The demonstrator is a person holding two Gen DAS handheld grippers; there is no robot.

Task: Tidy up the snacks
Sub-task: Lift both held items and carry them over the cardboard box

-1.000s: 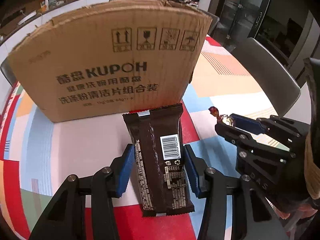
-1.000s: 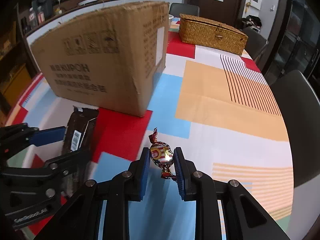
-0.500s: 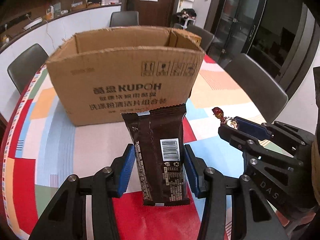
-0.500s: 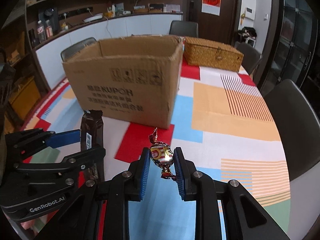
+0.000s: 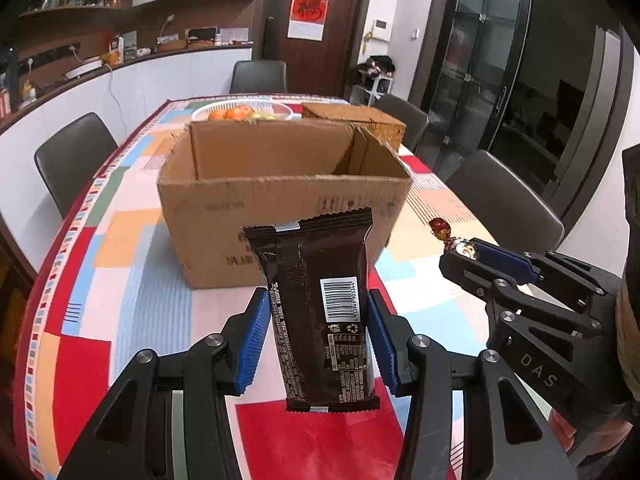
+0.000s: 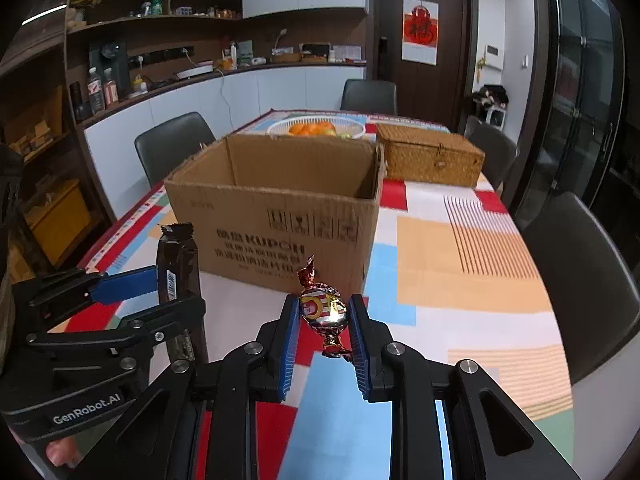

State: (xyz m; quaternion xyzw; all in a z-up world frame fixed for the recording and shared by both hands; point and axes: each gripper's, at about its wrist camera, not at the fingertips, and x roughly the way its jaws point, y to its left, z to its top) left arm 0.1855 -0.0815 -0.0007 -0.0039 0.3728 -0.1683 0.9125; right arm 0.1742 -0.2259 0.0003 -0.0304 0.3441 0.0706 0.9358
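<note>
Left claw (image 5: 316, 336) clamped on a dark snack bar (image 5: 320, 304); right claw (image 6: 324, 334) clamped on a foil-wrapped candy (image 6: 322, 308).

Both items are held above the desk (image 6: 460, 264), clear of its patchwork cloth, in front of an open cardboard box (image 6: 280, 208). The snack bar stands upright between the blue pads, barcode toward the camera. The candy sits between nearly closed pads, its twisted ends sticking out above and below. Behind the box: a white basket of oranges (image 6: 316, 128) and a woven lidded case (image 6: 430, 156). Dark chairs (image 6: 174, 144) ring the desk.
</note>
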